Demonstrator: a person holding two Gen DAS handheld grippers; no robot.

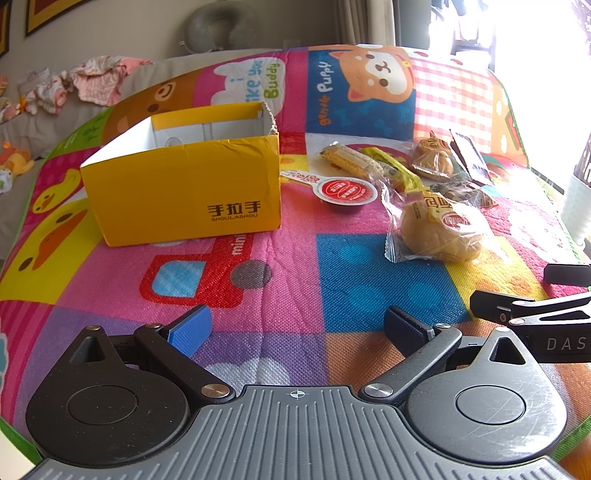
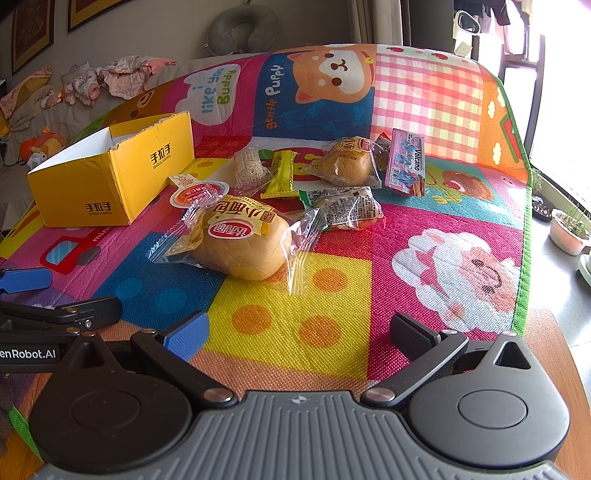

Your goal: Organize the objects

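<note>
Blue rubber pads tip both sets of tongs, and both stand spread wide with nothing between them: the left gripper [image 1: 297,330] and the right gripper [image 2: 299,334] hover side by side over the near edge of a bright cartoon play mat [image 2: 406,236] laid across a wooden table. Just past the right gripper, on a yellow square of the mat, lies a wrapped bread roll [image 2: 243,243] in clear plastic with a red label. Behind it sits a dark-printed snack packet [image 2: 347,208], and to its left a small sauce cup with a red foil lid [image 2: 197,194]. Farther back lie a yellow-green bar [image 2: 282,173], a pale crispy bar in clear wrap [image 2: 251,170], a second, smaller wrapped bun [image 2: 349,164] and a pink Volcano pack [image 2: 406,164] standing on its edge against the pile. To the left of all the snacks, well apart from the grippers, stands an open yellow cardboard box [image 1: 184,192] with black lettering on its side; I cannot tell what, if anything, lies inside. Beyond the mat, a grey sofa carries crumpled pink clothes [image 2: 122,75], and a grey neck pillow [image 2: 242,31] rests against the wall.
</note>
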